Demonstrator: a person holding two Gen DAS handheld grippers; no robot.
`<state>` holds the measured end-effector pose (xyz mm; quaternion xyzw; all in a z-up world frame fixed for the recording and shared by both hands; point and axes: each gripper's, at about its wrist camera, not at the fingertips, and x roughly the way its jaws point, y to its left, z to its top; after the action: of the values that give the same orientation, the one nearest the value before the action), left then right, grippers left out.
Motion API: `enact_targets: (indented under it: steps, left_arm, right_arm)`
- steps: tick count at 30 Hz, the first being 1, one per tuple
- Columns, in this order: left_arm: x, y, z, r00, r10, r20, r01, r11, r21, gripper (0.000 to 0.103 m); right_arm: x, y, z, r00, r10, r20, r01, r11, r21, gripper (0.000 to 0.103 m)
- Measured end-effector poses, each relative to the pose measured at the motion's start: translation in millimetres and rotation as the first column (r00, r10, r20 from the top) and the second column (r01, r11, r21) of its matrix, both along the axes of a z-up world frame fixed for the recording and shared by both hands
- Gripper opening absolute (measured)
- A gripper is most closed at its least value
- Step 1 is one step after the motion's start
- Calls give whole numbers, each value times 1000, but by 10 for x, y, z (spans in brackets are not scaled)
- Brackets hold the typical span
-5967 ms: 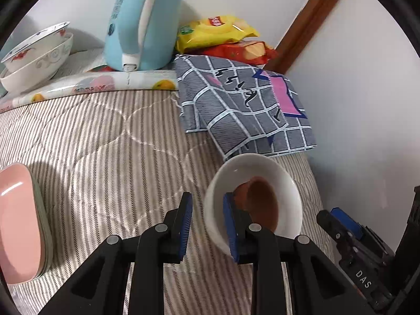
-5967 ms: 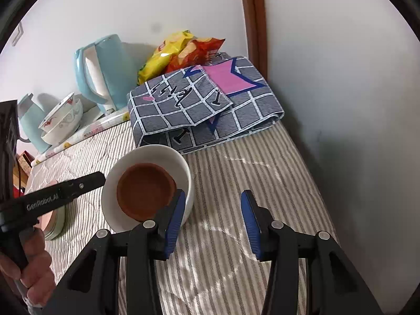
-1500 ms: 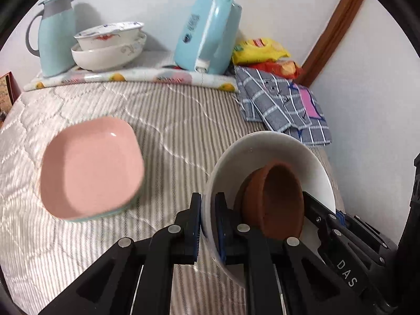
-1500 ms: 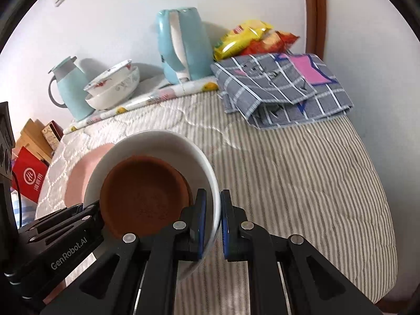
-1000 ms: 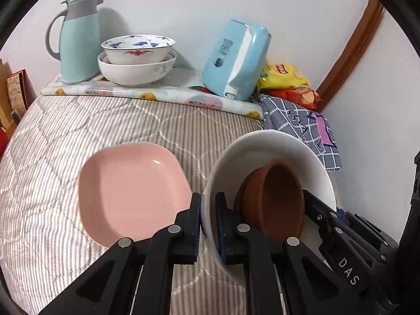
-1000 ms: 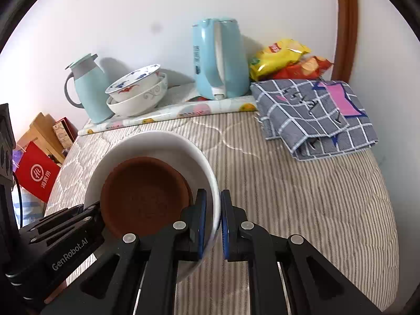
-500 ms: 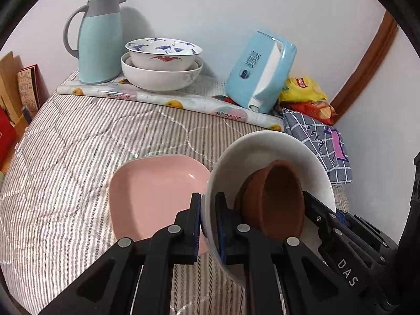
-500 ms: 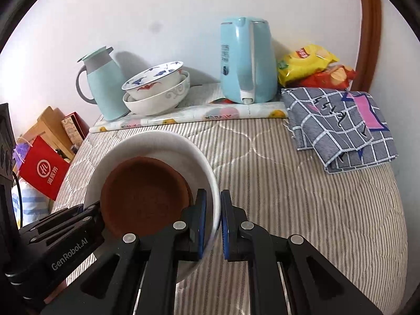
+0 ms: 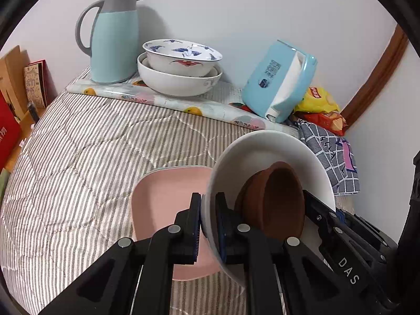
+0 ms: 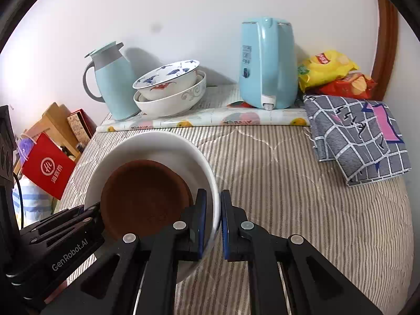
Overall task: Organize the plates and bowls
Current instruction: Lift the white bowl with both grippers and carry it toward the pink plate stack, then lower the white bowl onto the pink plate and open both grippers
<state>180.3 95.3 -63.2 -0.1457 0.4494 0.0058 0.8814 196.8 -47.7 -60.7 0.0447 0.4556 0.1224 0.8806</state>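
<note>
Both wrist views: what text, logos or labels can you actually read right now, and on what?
"DAS": right gripper body, seen in the left wrist view.
"GenRobot.AI": left gripper body, seen in the right wrist view.
Red bag: white round logo with Chinese characters, too blurred to read.
Blue kettle: printed label, too small to read.
Yellow snack bag: red brand badge, unreadable.

Pink plate (image 9: 162, 199) (perhaps stacked) half-hidden

The white bowl (image 9: 267, 152) looks like glossy glazed ceramic; the brown bowl (image 10: 144, 199) inside it is matt, like earthenware. The pink plate (image 9: 162, 194) has a smooth, satin finish. The bed (image 9: 78, 157) wears quilted striped cloth. The tongs (image 9: 208, 223) are matt black plastic.
</note>
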Motion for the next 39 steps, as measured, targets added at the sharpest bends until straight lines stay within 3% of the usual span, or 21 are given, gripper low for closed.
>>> enact_targets:
  steps: [39]
  left_arm:
    - [190,480,-668,989,57,-136,-59,998,-13,12]
  right_arm:
    - [330,476,-719,982,76,-173,-76,997,8,10]
